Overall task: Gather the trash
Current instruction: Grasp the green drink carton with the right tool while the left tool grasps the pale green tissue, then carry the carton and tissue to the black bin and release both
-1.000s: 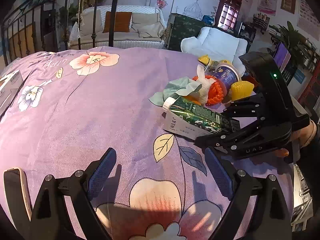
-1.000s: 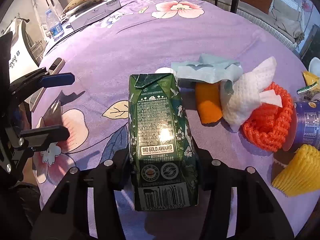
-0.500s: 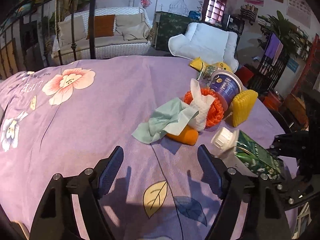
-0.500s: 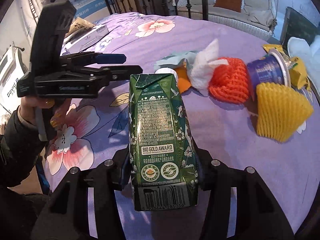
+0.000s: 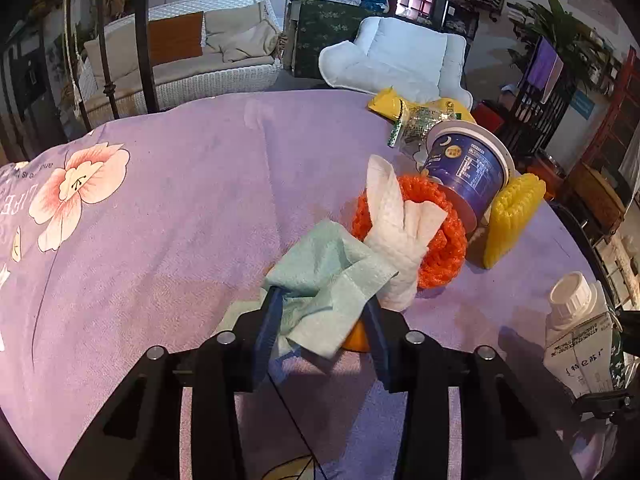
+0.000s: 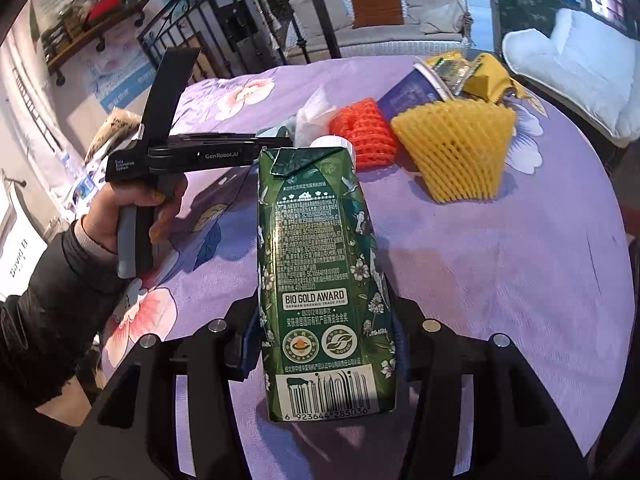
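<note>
My right gripper (image 6: 324, 344) is shut on a green milk carton (image 6: 320, 264) and holds it above the purple floral bedspread (image 6: 520, 264); the carton also shows in the left wrist view (image 5: 580, 344). My left gripper (image 5: 324, 320) is closed around a pale green napkin (image 5: 328, 280) that lies over an orange piece (image 5: 356, 340). Beside it are a white paper towel (image 5: 396, 232), an orange foam net (image 5: 444, 248), a blue cup (image 5: 468, 168), a yellow foam net (image 5: 512, 216) and a yellow wrapper (image 5: 416, 112).
A black iron bed rail (image 5: 144, 40) stands at the far edge, with a wicker sofa (image 5: 192, 64) and a white cushion chair (image 5: 400, 60) beyond. The bed edge drops off at the right (image 5: 580, 240). The left hand-held gripper body (image 6: 168, 156) reaches over the bedspread.
My left gripper moved forward to the trash pile and closed on the green napkin. My right gripper lifted the carton up and back toward the right.
</note>
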Demonstrator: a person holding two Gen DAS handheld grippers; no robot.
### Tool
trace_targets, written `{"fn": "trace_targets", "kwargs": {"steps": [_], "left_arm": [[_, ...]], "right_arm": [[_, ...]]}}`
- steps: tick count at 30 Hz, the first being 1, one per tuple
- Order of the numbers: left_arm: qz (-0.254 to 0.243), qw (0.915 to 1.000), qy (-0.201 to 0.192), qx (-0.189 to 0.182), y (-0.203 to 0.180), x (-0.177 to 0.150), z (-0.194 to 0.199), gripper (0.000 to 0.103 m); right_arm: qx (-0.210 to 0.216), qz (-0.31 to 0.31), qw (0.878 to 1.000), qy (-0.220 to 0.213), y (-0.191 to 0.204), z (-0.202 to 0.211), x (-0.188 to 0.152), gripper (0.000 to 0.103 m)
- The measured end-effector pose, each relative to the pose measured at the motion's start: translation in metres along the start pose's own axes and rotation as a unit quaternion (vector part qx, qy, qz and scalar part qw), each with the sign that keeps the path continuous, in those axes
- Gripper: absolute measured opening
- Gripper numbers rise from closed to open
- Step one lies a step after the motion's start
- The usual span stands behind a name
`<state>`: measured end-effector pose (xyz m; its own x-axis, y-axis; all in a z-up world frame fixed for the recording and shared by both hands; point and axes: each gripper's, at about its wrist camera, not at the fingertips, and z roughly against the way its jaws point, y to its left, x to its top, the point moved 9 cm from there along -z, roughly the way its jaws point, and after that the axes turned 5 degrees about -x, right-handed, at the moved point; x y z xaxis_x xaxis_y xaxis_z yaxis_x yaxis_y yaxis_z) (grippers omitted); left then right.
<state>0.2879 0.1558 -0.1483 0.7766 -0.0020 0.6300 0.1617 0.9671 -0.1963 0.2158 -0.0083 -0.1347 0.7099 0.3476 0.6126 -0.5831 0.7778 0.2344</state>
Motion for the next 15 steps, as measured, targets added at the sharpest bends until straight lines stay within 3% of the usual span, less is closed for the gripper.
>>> {"fn": "trace_targets", "kwargs": {"steps": [3, 6, 15], "left_arm": [[0.000, 0.9999, -0.010, 0.009, 0.000, -0.001, 0.008, 0.020], [0.003, 0.9995, -0.021, 0.024, 0.002, -0.003, 0.019, 0.013], [0.030, 0.9967, -0.072, 0.022, -0.020, -0.024, 0.068, 0.011]], "right_arm": [[-0.009, -0.010, 1.000, -0.012, -0.003, 0.005, -0.002, 0.051], [-0.013, -0.024, 0.999, -0.025, -0.005, 0.009, -0.003, 0.051], [-0.028, -0.080, 0.994, -0.069, -0.025, 0.034, -0.020, 0.051]]}}
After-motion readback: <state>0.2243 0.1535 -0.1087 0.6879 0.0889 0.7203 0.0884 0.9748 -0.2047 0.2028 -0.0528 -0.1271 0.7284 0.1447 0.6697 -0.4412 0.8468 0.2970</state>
